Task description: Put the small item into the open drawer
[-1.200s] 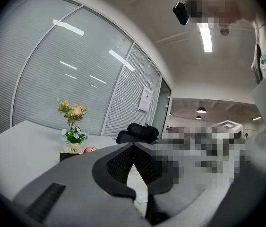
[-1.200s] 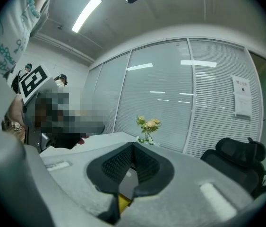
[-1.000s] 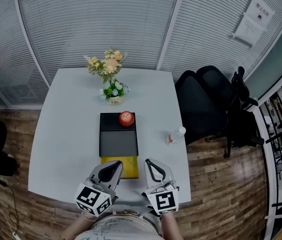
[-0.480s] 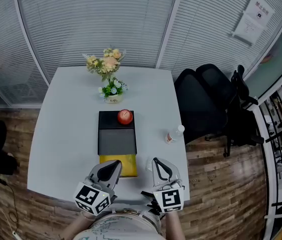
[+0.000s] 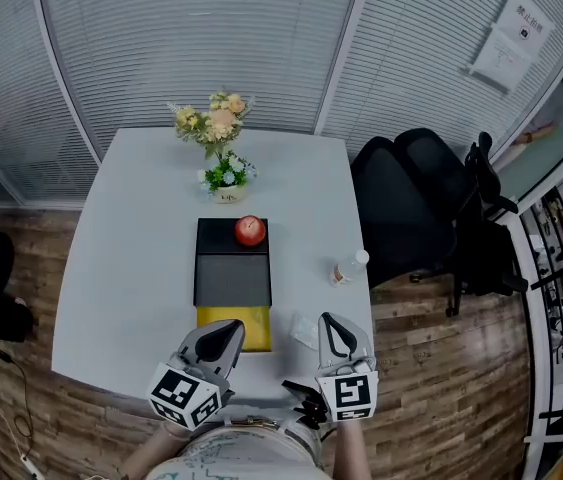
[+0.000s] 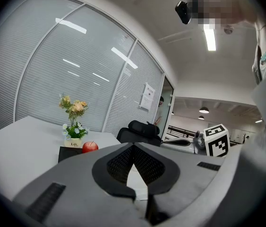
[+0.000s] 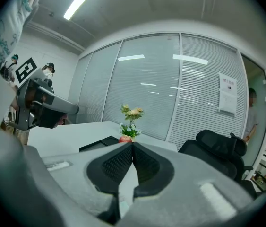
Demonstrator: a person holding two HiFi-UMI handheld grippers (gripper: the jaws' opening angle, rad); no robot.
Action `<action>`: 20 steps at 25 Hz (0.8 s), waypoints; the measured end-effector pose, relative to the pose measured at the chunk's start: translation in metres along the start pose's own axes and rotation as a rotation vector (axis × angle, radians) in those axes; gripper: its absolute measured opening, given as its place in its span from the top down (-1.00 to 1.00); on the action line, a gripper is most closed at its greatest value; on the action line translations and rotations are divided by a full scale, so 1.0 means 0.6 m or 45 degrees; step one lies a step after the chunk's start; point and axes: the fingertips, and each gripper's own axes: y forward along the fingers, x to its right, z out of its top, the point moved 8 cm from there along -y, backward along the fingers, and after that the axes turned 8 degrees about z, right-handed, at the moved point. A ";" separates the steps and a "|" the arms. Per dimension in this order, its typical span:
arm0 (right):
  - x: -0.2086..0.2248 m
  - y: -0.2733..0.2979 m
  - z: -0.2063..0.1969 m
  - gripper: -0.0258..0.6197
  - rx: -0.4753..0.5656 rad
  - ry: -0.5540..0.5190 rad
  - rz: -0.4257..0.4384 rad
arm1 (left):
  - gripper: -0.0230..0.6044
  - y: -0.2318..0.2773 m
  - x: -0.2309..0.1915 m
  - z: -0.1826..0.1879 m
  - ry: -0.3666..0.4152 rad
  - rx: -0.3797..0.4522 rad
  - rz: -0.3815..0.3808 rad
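A black drawer cabinet (image 5: 232,278) lies flat on the white table (image 5: 131,248), with a red apple (image 5: 250,230) on its far end. Its yellow drawer (image 5: 246,320) is pulled open toward me. My left gripper (image 5: 232,330) is shut and empty, its tips over the drawer's near left part. My right gripper (image 5: 329,319) is also shut and empty, to the right of the drawer. A small pale flat item (image 5: 304,330) lies on the table between the drawer and the right gripper. A small bottle (image 5: 349,268) stands farther right. In the left gripper view the jaw tips of the left gripper (image 6: 133,146) meet; in the right gripper view those of the right gripper (image 7: 133,144) do too.
Two flower arrangements (image 5: 217,120) (image 5: 227,179) stand at the table's far side behind the cabinet. A black office chair (image 5: 416,208) is close to the table's right edge. Glass walls with blinds surround the far side. The table's near edge is just under both grippers.
My right gripper has moved to the right, away from the drawer, and the pale flat item now shows beside it. The left gripper has stayed put.
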 end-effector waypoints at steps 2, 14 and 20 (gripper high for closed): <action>0.005 0.000 -0.004 0.91 -0.005 0.002 -0.001 | 0.94 0.001 0.003 -0.002 -0.009 -0.002 0.000; 0.032 0.013 -0.060 0.91 -0.091 0.076 0.021 | 0.94 0.004 0.006 -0.011 -0.029 -0.009 0.033; 0.035 0.030 -0.101 0.91 -0.197 0.080 0.076 | 0.94 0.001 0.003 -0.017 -0.045 -0.014 0.062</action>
